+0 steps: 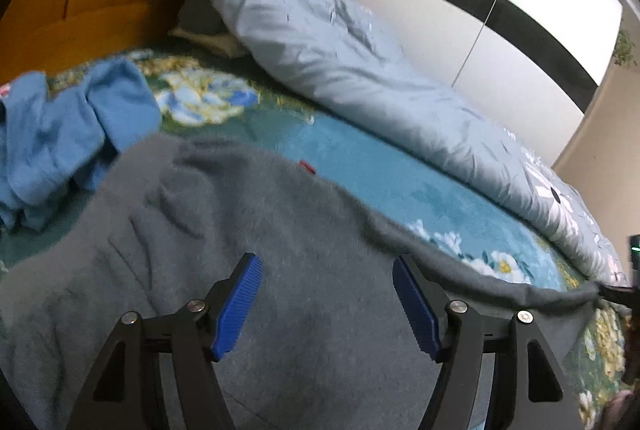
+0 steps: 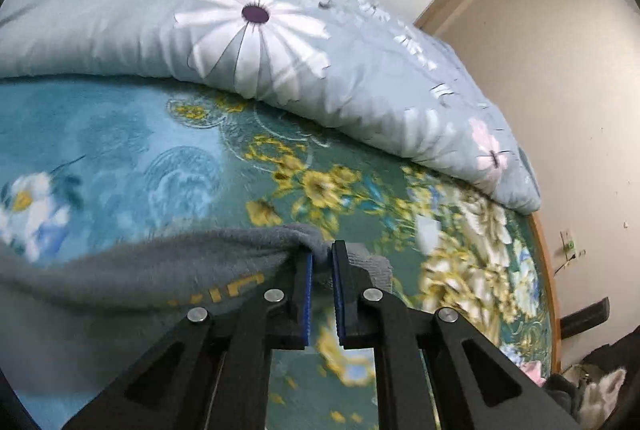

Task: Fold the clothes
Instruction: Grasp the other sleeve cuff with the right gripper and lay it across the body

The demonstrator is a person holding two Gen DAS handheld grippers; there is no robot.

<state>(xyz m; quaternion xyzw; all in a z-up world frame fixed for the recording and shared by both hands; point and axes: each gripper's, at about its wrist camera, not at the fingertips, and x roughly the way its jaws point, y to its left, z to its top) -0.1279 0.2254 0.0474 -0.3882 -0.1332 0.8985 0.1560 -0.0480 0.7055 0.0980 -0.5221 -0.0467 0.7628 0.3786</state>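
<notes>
The grey garment [image 1: 248, 238] lies spread on the floral blanket [image 1: 360, 170], filling the near part of the left wrist view beneath the left gripper [image 1: 327, 304]; its far edge runs rightward as a taut fold, and in the right wrist view its bunched corner sits between the right gripper [image 2: 321, 272] pads. Yellow lettering on the cloth is blurred and partly hidden behind the right gripper; the garment's near edge is cut off. The left jaws stand wide, nothing pinched between them; the right jaws are nearly closed, clamping the grey corner. A blue garment [image 1: 60, 134] lies crumpled far left; a pale quilt [image 2: 280, 50] lies along the far side.
</notes>
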